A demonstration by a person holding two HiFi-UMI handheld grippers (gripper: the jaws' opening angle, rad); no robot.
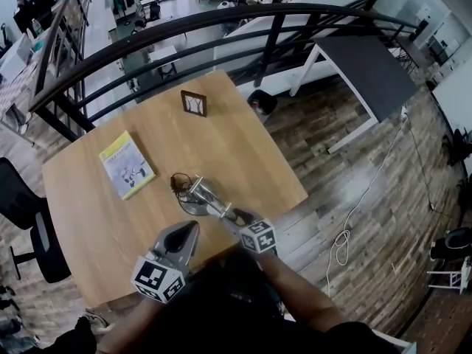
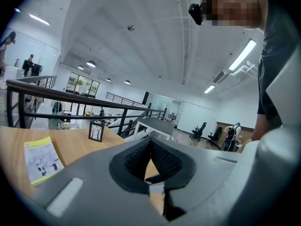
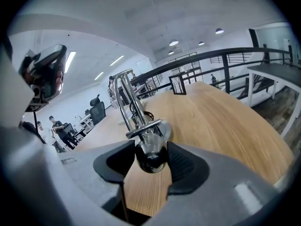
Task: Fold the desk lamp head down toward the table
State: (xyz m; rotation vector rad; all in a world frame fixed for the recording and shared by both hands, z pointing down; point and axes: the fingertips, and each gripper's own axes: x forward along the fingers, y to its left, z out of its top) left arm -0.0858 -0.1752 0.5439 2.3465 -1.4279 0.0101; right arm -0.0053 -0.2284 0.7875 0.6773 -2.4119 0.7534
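A chrome desk lamp [image 1: 198, 195] stands on the wooden table [image 1: 243, 153] near its front edge, with a dark cable coiled at its base. The lamp's rounded head [image 3: 150, 150] sits low over the tabletop between the pads of my right gripper [image 3: 150, 158], which press on both its sides. The thin chrome arm [image 3: 128, 100] rises behind the head. My left gripper [image 1: 192, 228] hovers just left of the lamp, apart from it. Its tips [image 2: 150, 142] meet and nothing is between them.
A yellow-edged booklet [image 1: 127, 164] lies on the table's left half, and a small dark picture frame [image 1: 194, 102] stands at the far edge. A black curved railing [image 1: 221, 32] runs behind the table. Wooden floor drops off to the right of the table edge.
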